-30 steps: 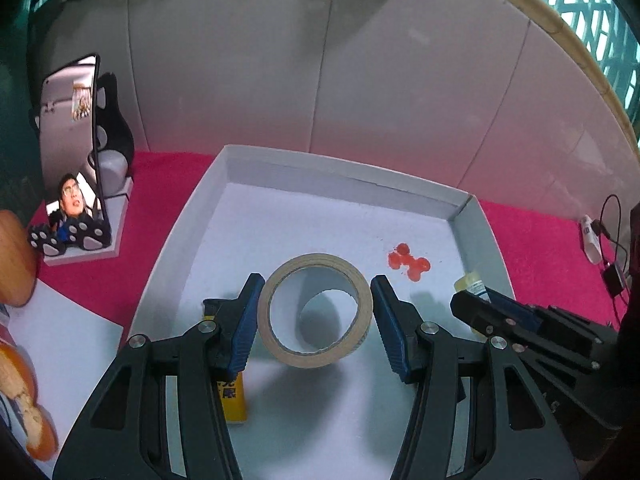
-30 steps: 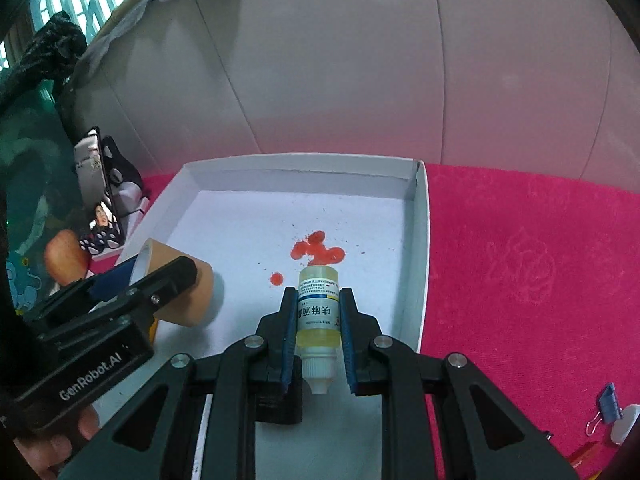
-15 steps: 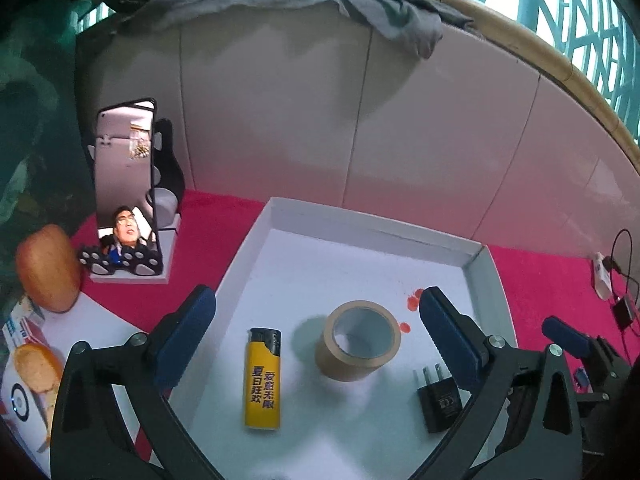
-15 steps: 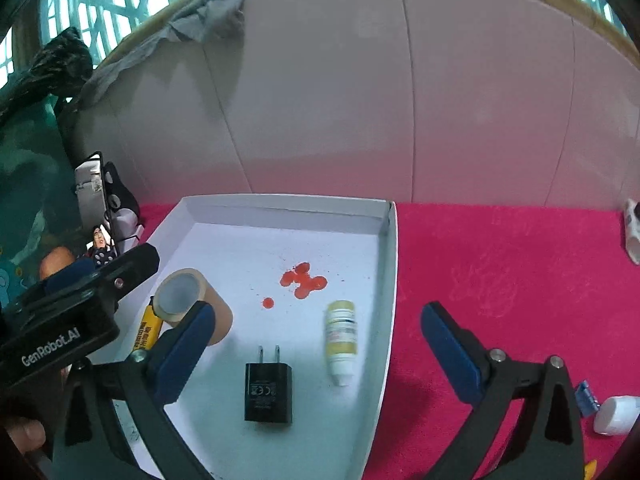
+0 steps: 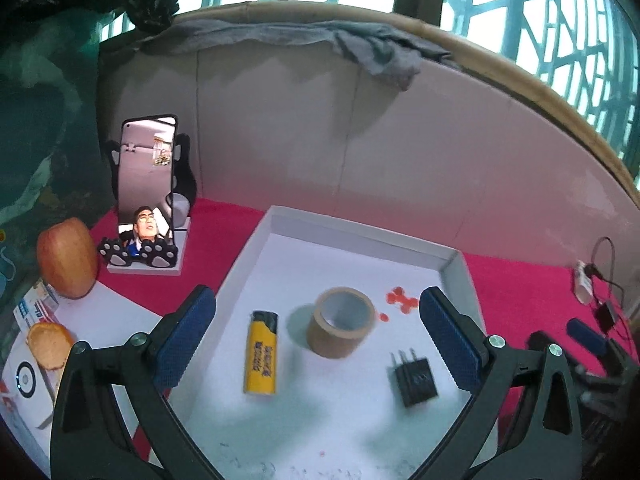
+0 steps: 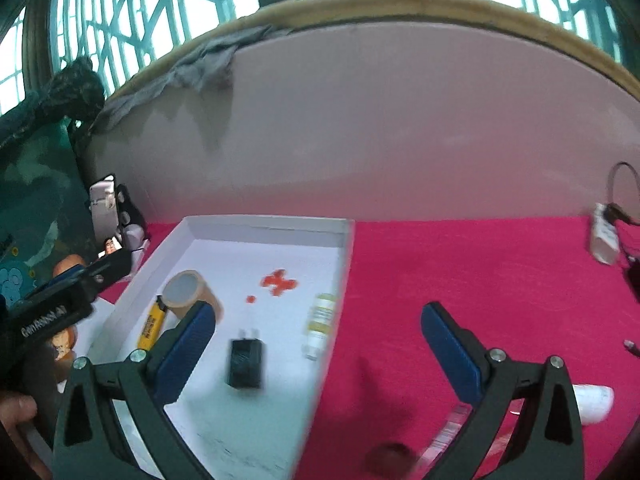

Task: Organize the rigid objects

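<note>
A white tray (image 5: 256, 248) lies on the red cloth. In it lie a brown tape roll (image 5: 341, 327), a yellow lighter (image 5: 262, 353) and a black plug adapter (image 5: 415, 377). The right wrist view shows the same tray (image 6: 344, 264) with the tape roll (image 6: 192, 292), lighter (image 6: 151, 325), adapter (image 6: 245, 363) and a small bottle (image 6: 320, 325) by its right wall. My left gripper (image 5: 316, 336) is open and empty above the tray. My right gripper (image 6: 318, 350) is open and empty over the tray's right edge.
A phone on a paw-shaped stand (image 5: 146, 200) and an apple (image 5: 66, 258) sit left of the tray, with bread (image 5: 48, 345) on white paper. A white power strip (image 6: 604, 236) with cables lies at the far right. A white tube (image 6: 592, 398) lies near the right gripper.
Both grippers let go, the left of the tape roll and the right of the bottle, opened wide and pulled back and up from the tray. The right gripper swung rightward.
</note>
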`<state>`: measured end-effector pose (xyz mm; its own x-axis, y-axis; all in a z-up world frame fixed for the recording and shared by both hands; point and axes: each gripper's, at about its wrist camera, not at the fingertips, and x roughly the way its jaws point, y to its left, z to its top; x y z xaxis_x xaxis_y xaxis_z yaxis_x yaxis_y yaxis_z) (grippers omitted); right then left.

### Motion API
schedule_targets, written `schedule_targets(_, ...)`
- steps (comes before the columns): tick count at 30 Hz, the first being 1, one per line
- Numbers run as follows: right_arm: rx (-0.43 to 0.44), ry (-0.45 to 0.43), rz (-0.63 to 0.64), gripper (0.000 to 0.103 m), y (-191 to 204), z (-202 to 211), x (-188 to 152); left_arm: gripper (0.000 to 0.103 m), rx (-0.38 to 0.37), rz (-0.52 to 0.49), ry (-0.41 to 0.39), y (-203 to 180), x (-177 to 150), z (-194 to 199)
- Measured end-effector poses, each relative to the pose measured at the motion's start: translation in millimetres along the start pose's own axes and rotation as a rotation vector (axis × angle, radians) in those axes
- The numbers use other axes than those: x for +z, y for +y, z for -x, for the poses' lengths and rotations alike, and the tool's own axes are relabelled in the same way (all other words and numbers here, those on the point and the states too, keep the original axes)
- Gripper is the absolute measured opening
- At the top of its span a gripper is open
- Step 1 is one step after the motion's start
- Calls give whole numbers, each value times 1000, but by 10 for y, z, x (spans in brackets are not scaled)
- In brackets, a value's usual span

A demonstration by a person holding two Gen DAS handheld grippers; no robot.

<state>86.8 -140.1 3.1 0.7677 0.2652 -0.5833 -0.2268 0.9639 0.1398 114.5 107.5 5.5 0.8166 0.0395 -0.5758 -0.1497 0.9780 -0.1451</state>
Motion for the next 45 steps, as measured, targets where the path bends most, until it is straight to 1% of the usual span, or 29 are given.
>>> schedule_targets(3, -54, -35, -48, 103, -360, 234, -78, 103, -48, -38, -7, -123, -85, 94)
schedule_targets(5, -66, -40, -104, 103, -565, 339, -150, 103, -72, -49, -4, -227, -131, 121)
schedule_targets(7, -66, -27, -174, 103, -810, 427, -245, 103, -107, -67, 13, -354, -186, 135)
schedule_targets(9, -76, -25, -205, 103, -988, 518, -330, 103, -137, -100, 30, -486, -240, 158)
schedule_targets(11, -102, -29, -204, 103, -1091, 601, -396, 103, -174, -152, 37, -626, -324, 213)
schedule_targets(13, -132, -23, -193, 103, -1159, 663, -475, 103, -207, -201, 39, -747, -412, 278)
schedule_targets(15, -142, 6, -186, 103, -1172, 686, -564, 103, -229, -240, 33, -834, -506, 349)
schedule_targets(17, -122, 41, -162, 103, -1122, 684, -677, 103, -239, -275, 13, -905, -577, 418)
schedule_targets(21, -75, 50, -60, 101, -860, 684, -811, 103, -218, -312, -29, -914, -626, 523)
schedule_targets(23, -39, 73, -29, 90, -746, 654, -885, 103, -220, -309, -35, -866, -631, 557)
schedule_targets(24, -27, 87, -16, 87, -696, 618, -909, 103, -226, -309, -32, -839, -630, 564)
schedule_targets(26, -23, 125, 14, 72, -609, 526, -951, 103, -224, -311, -19, -789, -631, 558)
schedule_targets(29, -35, 160, 50, 68, -513, 410, -1003, 103, -220, -325, 0, -761, -637, 528)
schedule_targets(31, -54, 180, 70, 66, -480, 342, -1026, 103, -237, -337, 18, -786, -642, 506)
schedule_targets(33, -66, 175, 82, 65, -488, 306, -1017, 103, -248, -358, 38, -852, -665, 472)
schedule_targets(34, -70, 175, 85, 62, -491, 302, -1008, 103, -256, -376, 49, -907, -687, 450)
schedule_targets(36, -59, 179, 83, 48, -519, 304, -1012, 103, -279, -411, 72, -1011, -731, 411)
schedule_targets(37, -44, 187, 68, 37, -552, 311, -1017, 103, -293, -436, 84, -1085, -760, 390)
schedule_targets(38, -35, 185, 58, 37, -562, 317, -1021, 103, -305, -456, 89, -1148, -782, 383)
schedule_targets(41, -13, 183, 26, 37, -654, 404, -1054, 103, -378, -534, 111, -1370, -836, 354)
schedule_targets(43, -13, 175, 1, 37, -724, 472, -1061, 103, -413, -579, 122, -1515, -852, 315)
schedule_targets(45, -11, 160, -33, 37, -826, 556, -1064, 103, -421, -606, 137, -1630, -853, 277)
